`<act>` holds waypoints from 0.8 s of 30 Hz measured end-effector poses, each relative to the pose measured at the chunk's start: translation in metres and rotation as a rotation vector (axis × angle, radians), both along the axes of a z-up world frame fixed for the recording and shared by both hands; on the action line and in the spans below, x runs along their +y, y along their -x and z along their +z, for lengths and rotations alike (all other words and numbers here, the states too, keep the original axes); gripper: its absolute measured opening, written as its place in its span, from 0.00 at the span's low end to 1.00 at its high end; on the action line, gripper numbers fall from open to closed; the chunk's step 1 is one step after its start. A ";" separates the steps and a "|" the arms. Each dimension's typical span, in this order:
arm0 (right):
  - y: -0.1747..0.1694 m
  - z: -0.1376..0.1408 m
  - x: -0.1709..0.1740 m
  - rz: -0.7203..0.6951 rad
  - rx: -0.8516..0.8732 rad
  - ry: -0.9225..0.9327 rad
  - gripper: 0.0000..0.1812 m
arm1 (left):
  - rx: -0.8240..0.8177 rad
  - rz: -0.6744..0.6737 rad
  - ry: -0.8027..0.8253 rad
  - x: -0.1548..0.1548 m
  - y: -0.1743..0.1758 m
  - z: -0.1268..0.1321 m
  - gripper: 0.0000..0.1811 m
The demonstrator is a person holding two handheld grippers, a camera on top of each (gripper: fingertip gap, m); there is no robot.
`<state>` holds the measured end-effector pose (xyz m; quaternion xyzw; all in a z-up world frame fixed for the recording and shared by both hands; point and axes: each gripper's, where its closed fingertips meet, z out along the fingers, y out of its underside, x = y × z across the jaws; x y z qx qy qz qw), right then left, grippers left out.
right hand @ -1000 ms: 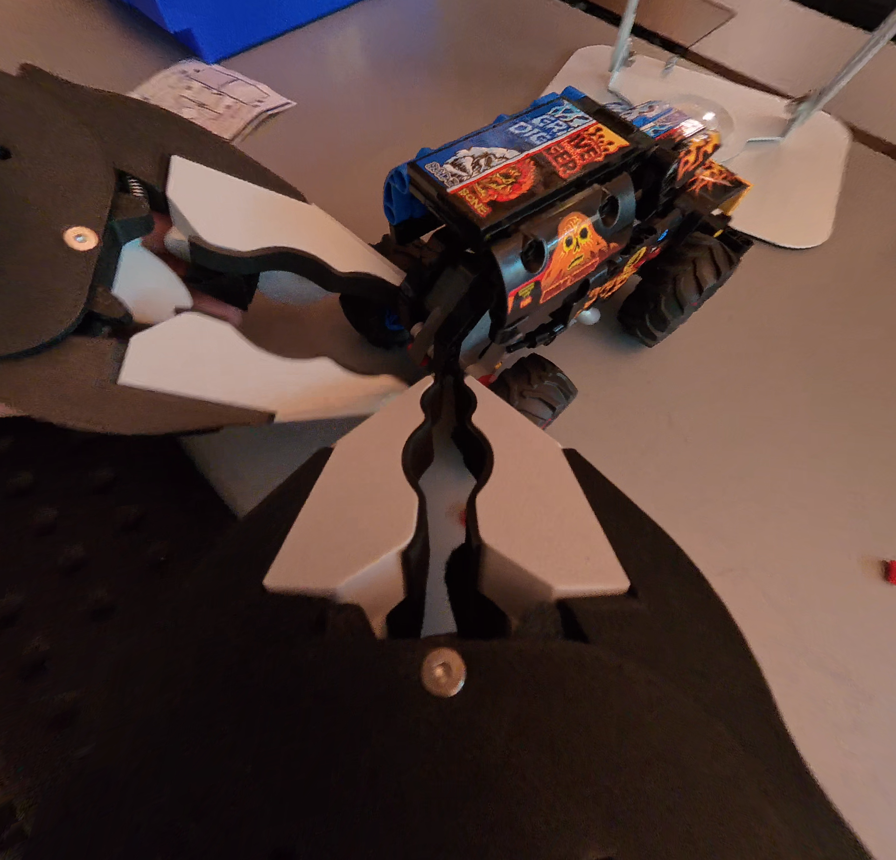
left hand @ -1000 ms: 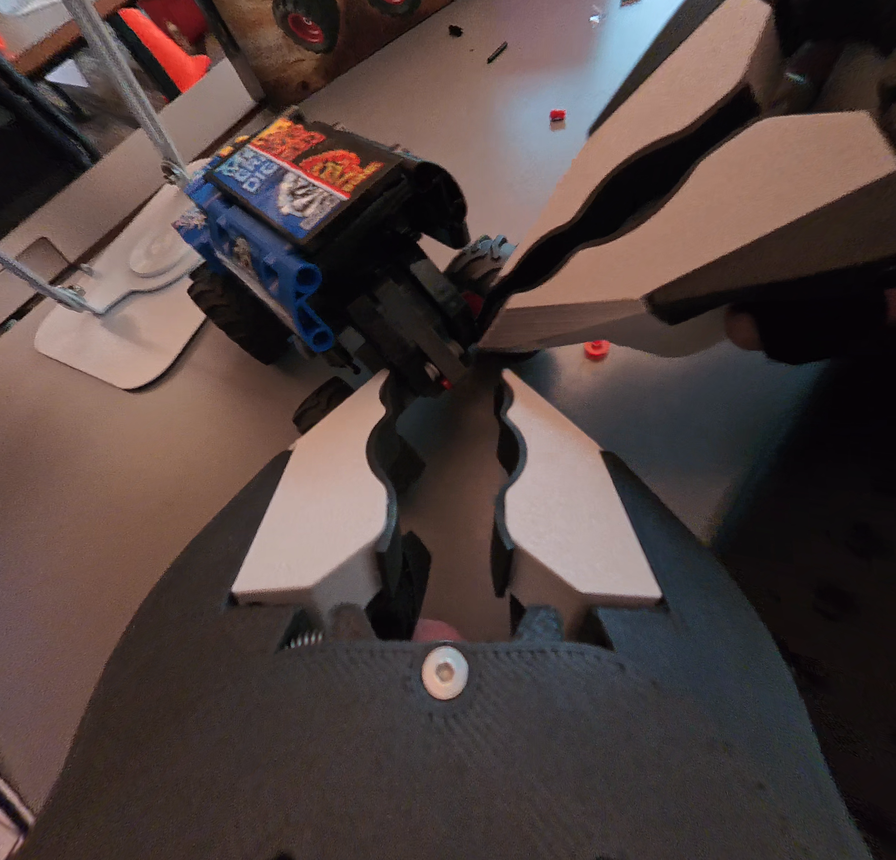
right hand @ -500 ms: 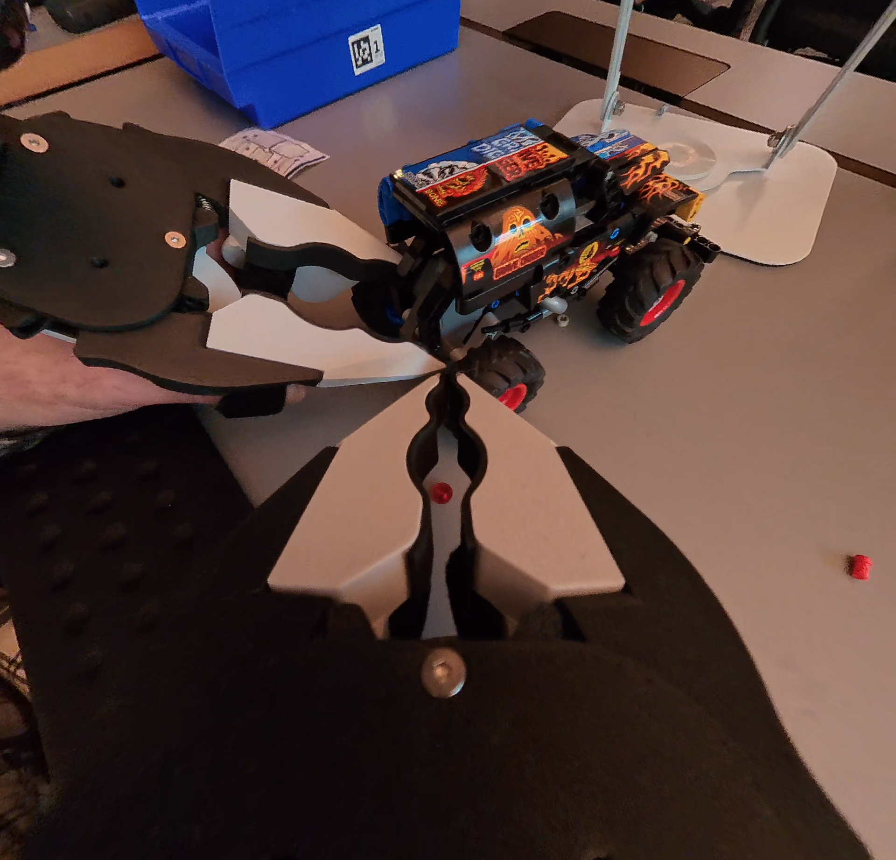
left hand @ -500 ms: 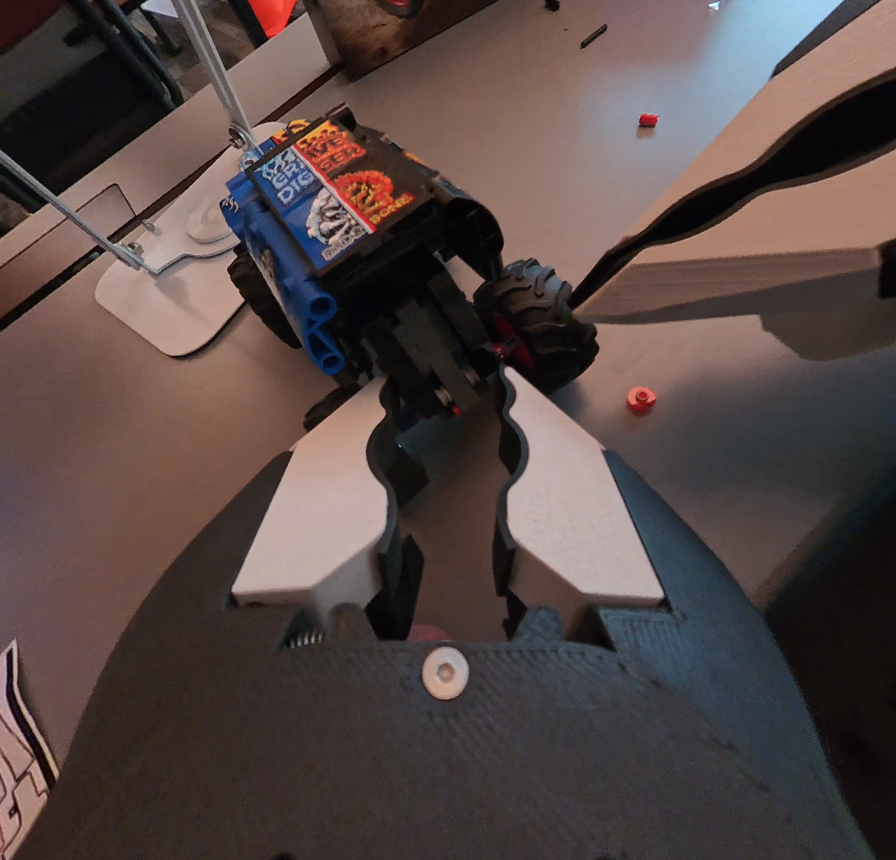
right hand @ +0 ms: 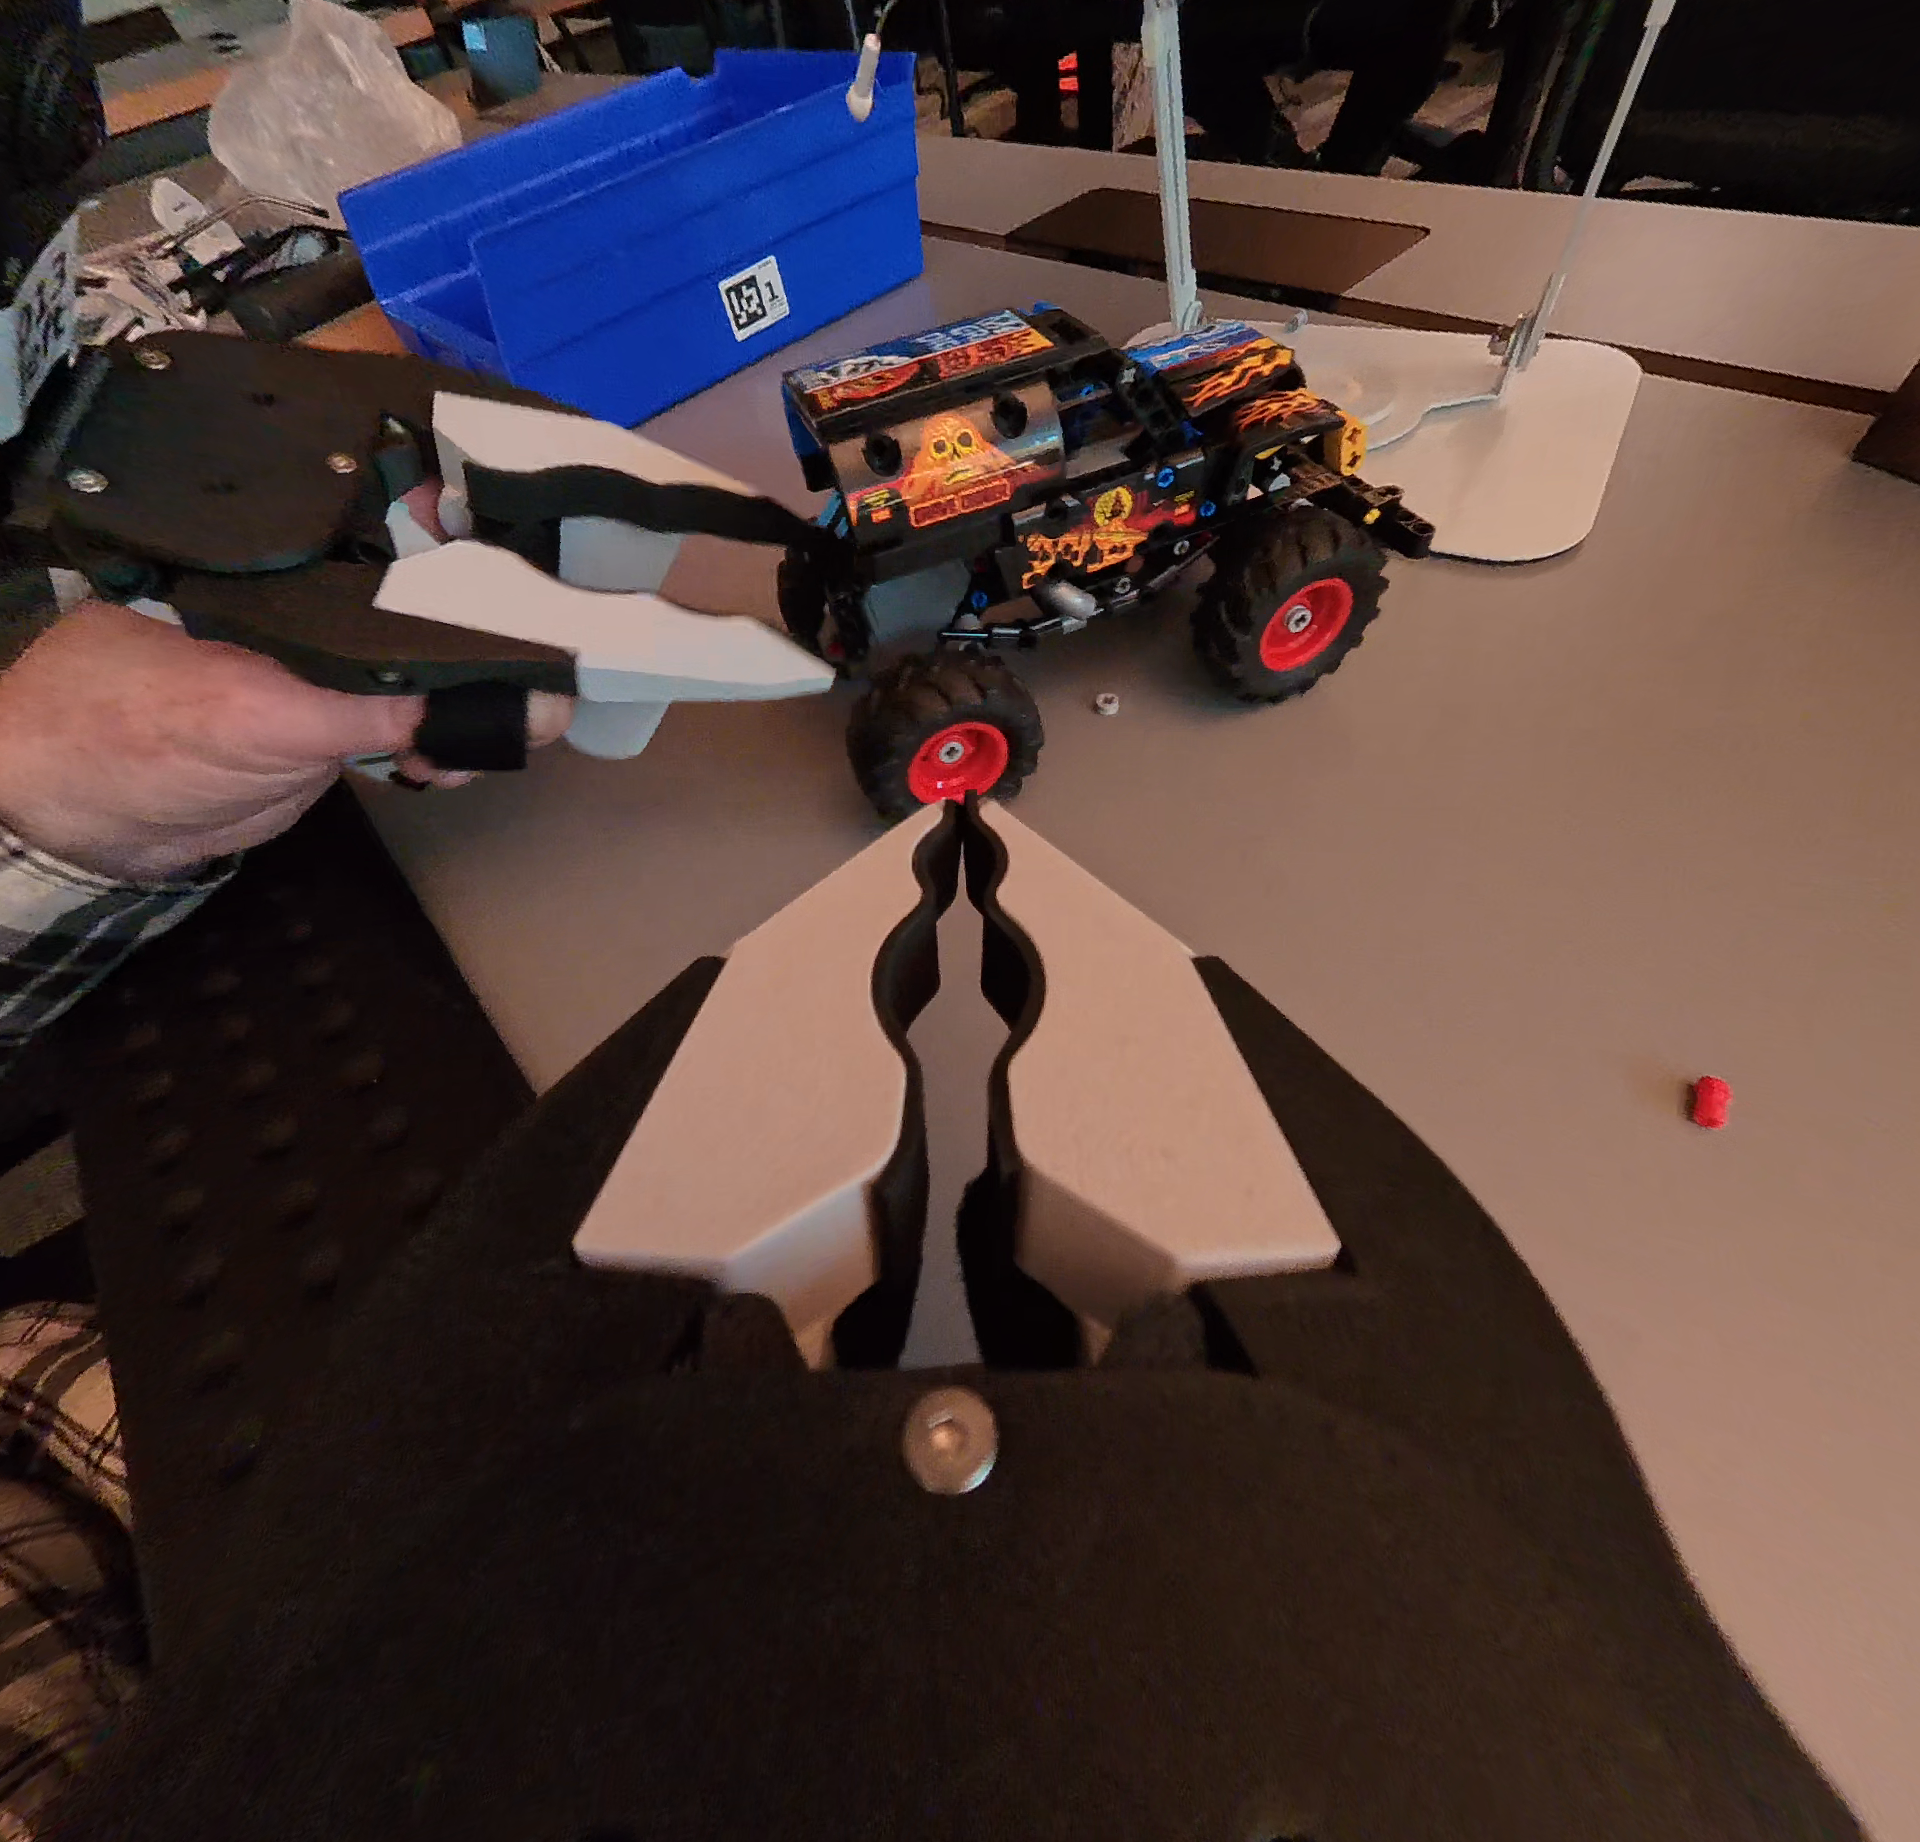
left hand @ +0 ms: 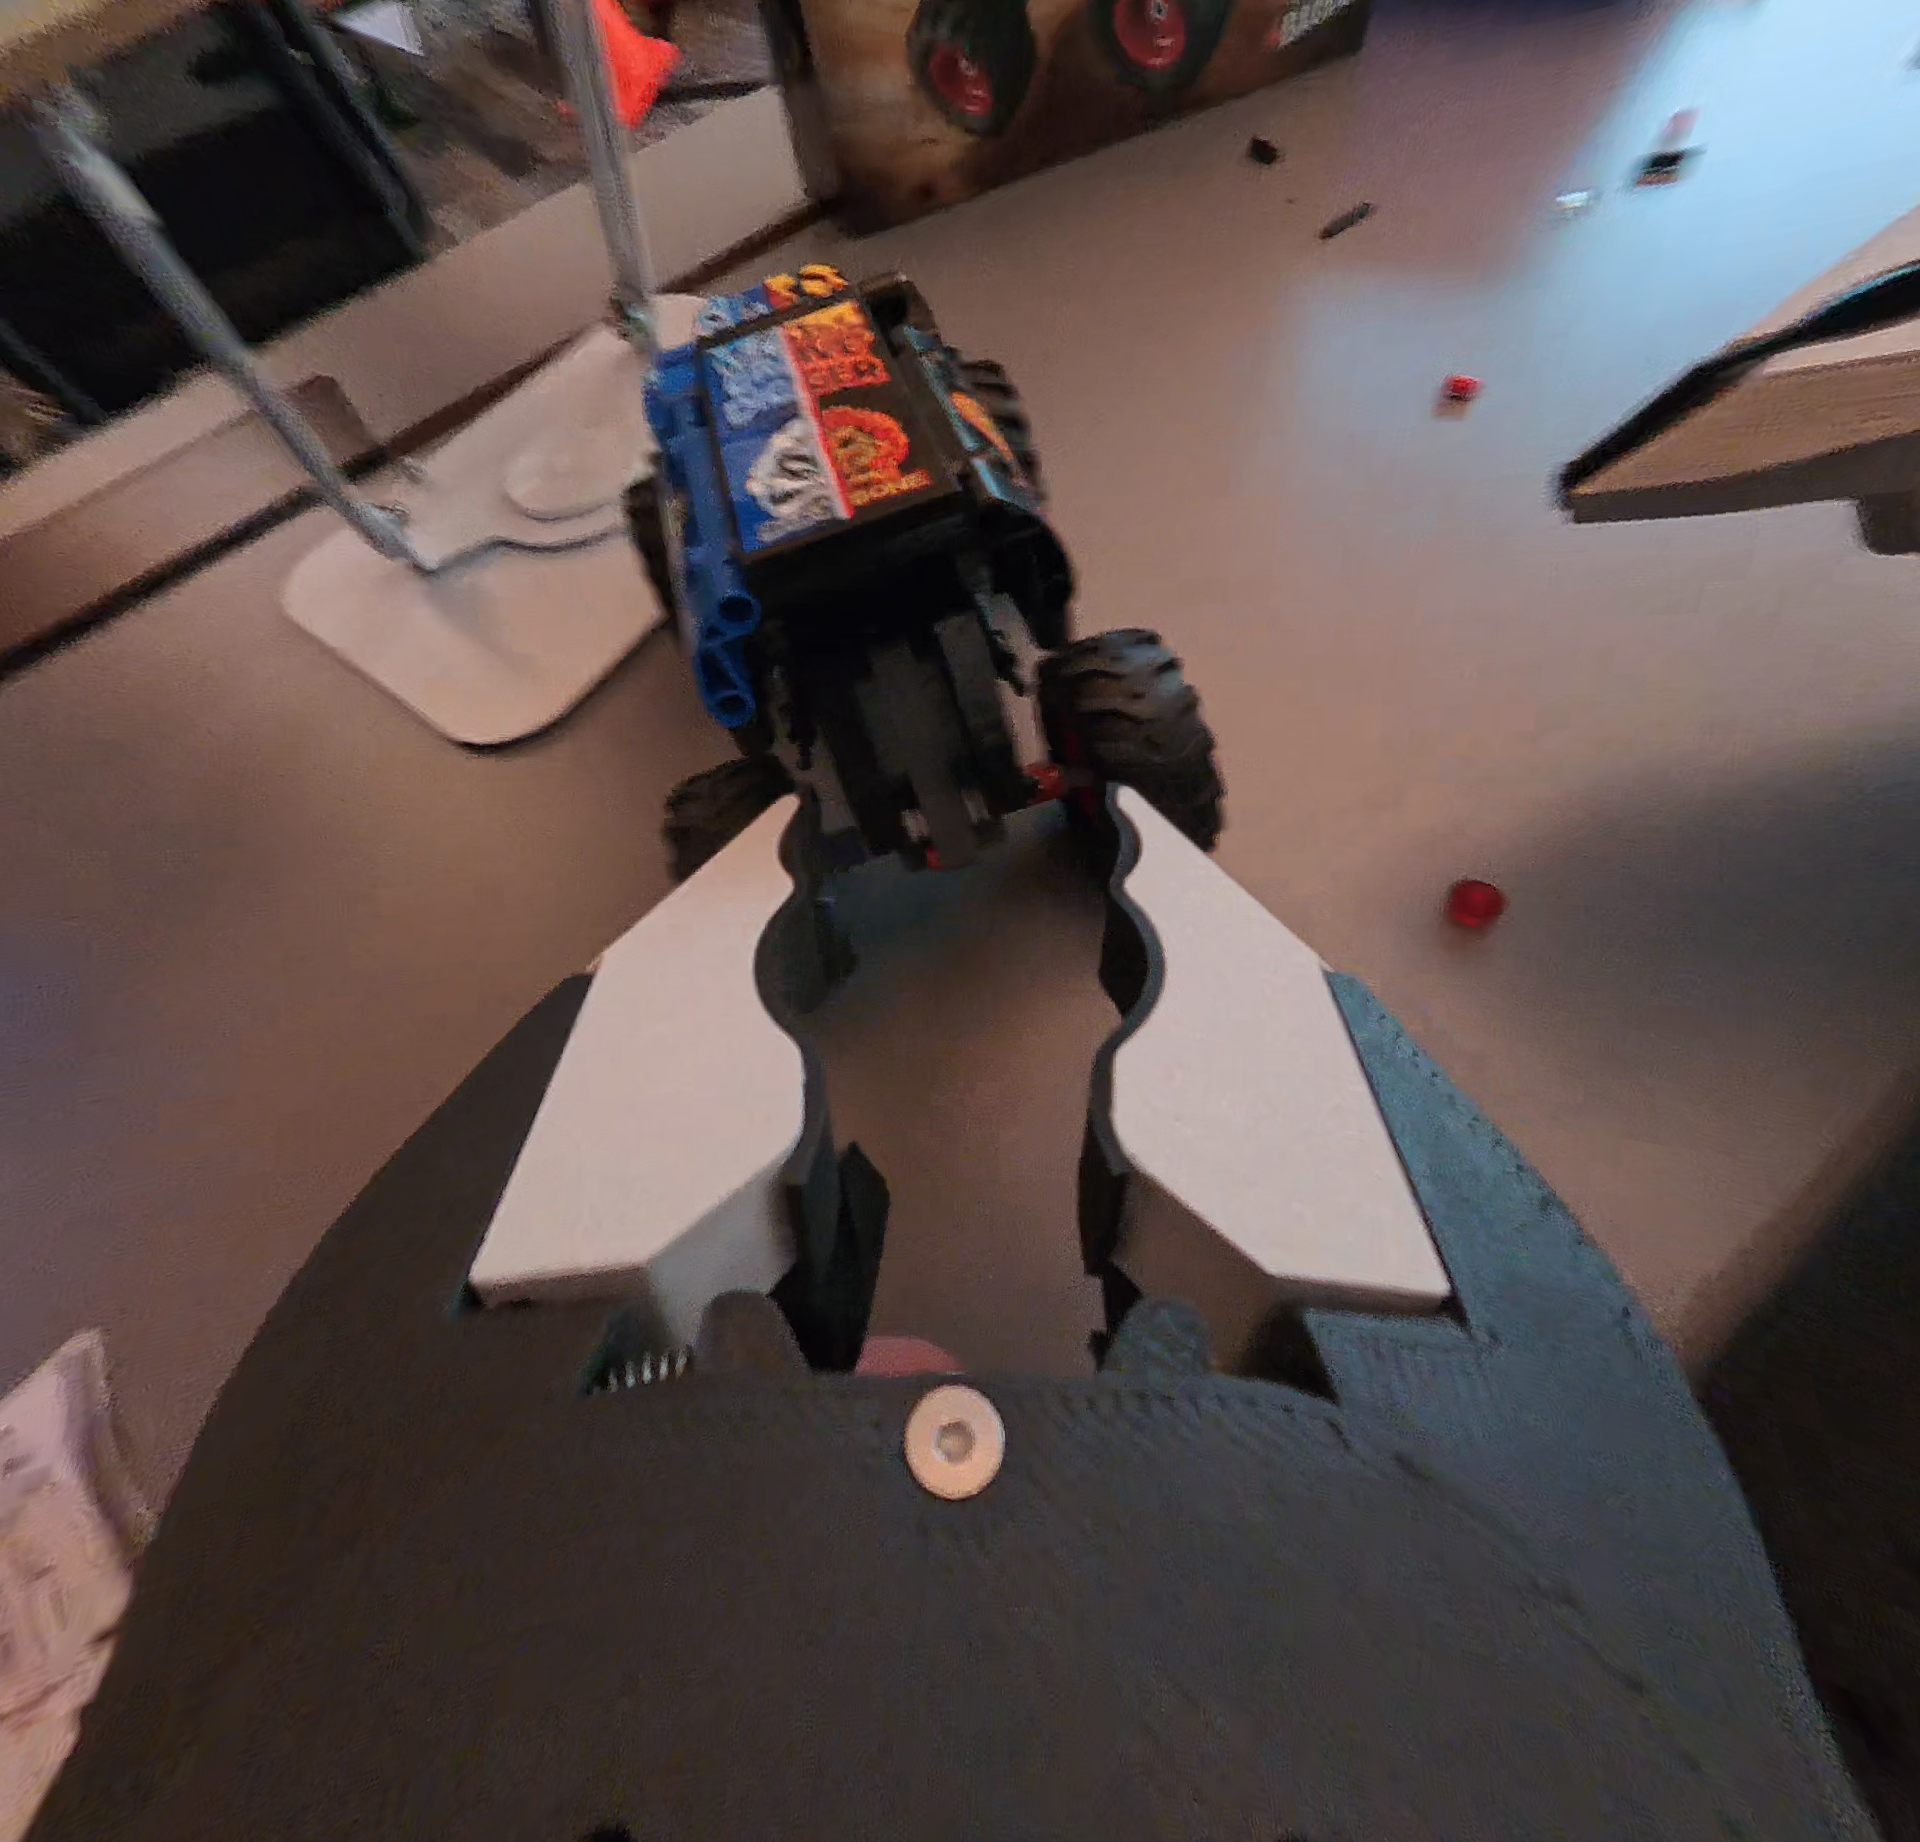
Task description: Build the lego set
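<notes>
The black, flame-stickered Lego monster truck (right hand: 1091, 504) stands on its wheels on the grey surface (right hand: 1455, 857). The left tool (left hand: 951, 826), its white fingers apart, brackets the truck's rear end, probably to steady it, though blur hides any contact. The right tool (right hand: 961, 805), nearly closed on nothing, points at the red hub of the near rear wheel (right hand: 945, 743), seemingly to press it home.

The left wrist view is motion-blurred — the truck's (left hand: 852, 545) stickers smear, tiny bench (left hand: 312, 909) parts stay unidentifiable. The box (left hand: 1060, 57) and right hand-held gripper (left hand: 1756, 421) run off-frame.
</notes>
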<state>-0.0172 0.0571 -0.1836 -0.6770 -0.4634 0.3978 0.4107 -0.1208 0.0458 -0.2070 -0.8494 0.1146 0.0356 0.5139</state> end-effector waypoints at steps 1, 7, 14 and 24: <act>0.000 0.000 -0.001 0.004 -0.001 -0.004 0.00 | 0.053 0.046 -0.019 0.004 0.008 0.003 0.27; -0.002 0.002 0.001 -0.009 0.007 -0.031 0.00 | 0.025 0.056 0.011 0.034 0.006 -0.005 0.21; -0.004 0.005 0.000 0.001 0.035 -0.019 0.00 | 0.052 0.009 0.075 0.037 0.017 -0.003 0.20; -0.004 0.009 -0.006 0.037 0.050 -0.023 0.00 | 0.067 0.114 0.196 -0.015 0.105 0.002 0.07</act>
